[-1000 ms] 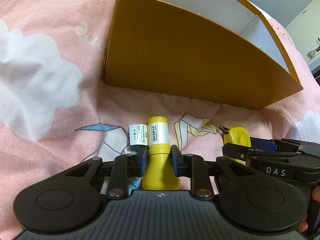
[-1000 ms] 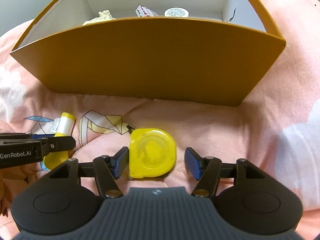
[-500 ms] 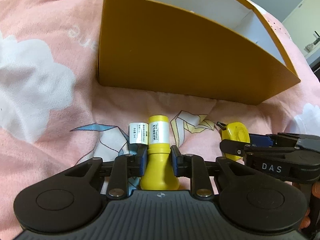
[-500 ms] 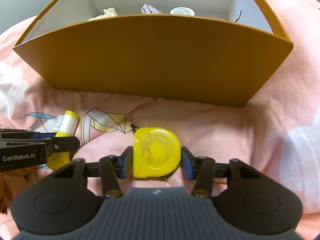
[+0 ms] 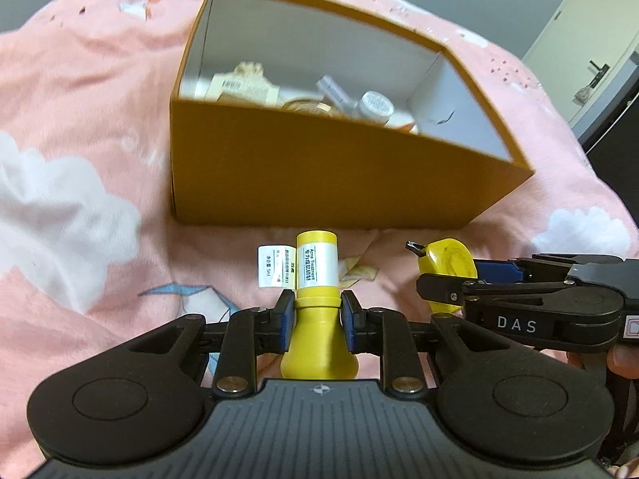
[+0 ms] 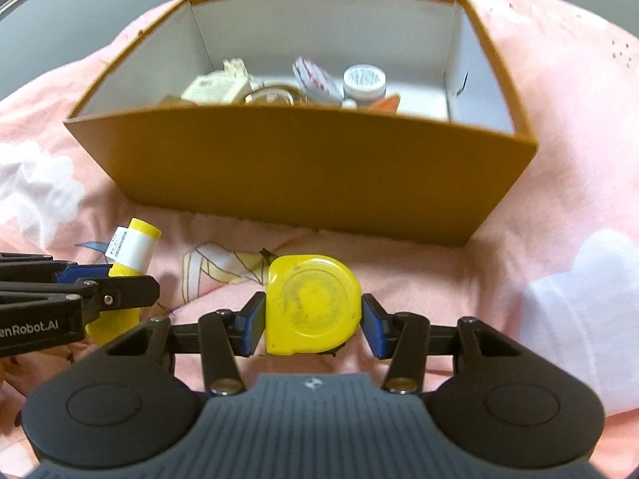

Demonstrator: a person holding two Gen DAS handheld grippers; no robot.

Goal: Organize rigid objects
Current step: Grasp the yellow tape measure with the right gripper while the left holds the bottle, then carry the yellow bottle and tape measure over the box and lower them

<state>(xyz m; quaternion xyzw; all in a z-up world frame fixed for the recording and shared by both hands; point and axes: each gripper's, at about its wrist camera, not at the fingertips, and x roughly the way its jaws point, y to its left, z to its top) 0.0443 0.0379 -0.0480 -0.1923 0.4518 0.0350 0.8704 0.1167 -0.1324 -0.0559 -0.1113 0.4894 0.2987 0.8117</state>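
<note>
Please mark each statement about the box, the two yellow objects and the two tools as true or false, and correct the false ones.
1. The left tool grips a yellow bottle. True.
2. The right tool grips a red ball. False: it grips a yellow tape measure.
3. The orange box is empty. False: a white-capped jar and other small items lie inside.
4. The box sits on a pink blanket with white clouds. True.
5. The bottle is already inside the box. False: it is outside, in front of it.
</note>
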